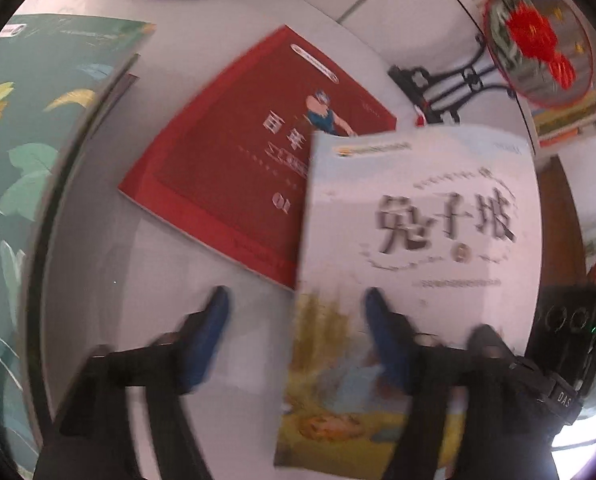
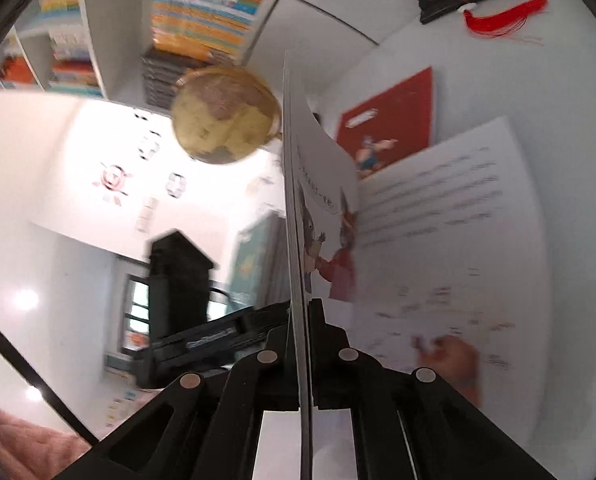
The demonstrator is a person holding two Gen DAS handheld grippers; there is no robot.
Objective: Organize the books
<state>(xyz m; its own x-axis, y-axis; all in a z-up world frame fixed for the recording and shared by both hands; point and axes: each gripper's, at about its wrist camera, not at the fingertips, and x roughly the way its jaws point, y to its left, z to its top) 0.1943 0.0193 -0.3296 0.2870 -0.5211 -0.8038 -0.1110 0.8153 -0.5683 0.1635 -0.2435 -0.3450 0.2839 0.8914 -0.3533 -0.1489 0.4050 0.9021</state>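
the white picture book [image 1: 418,216] has a pale cover with large dark chinese characters across its middle, a small yellow logo strip along the top edge, and a blurred scene of yellow-green ground and a tree at the bottom. in the left wrist view its long side runs away from the camera, title end farthest off, and its far left corner covers a corner of the red book [image 1: 233,160].

the left gripper [image 1: 298,304] stands wide apart with nothing pressed between the pads: the book's left edge lies between the two blue fingertips [image 1: 213,320], the right-hand one lying over the cover, the left-hand one over the bare white table [image 1: 169,264].

the right gripper [image 2: 300,308] is clenched on the book's cover, which shows as a thin sheet seen edge-on, running straight ahead from between its jaws. to the right of that sheet the book gapes open, an illustrated page and a text page [image 2: 450,240] splaying out. the red book [image 2: 394,120] lies flat beyond them.
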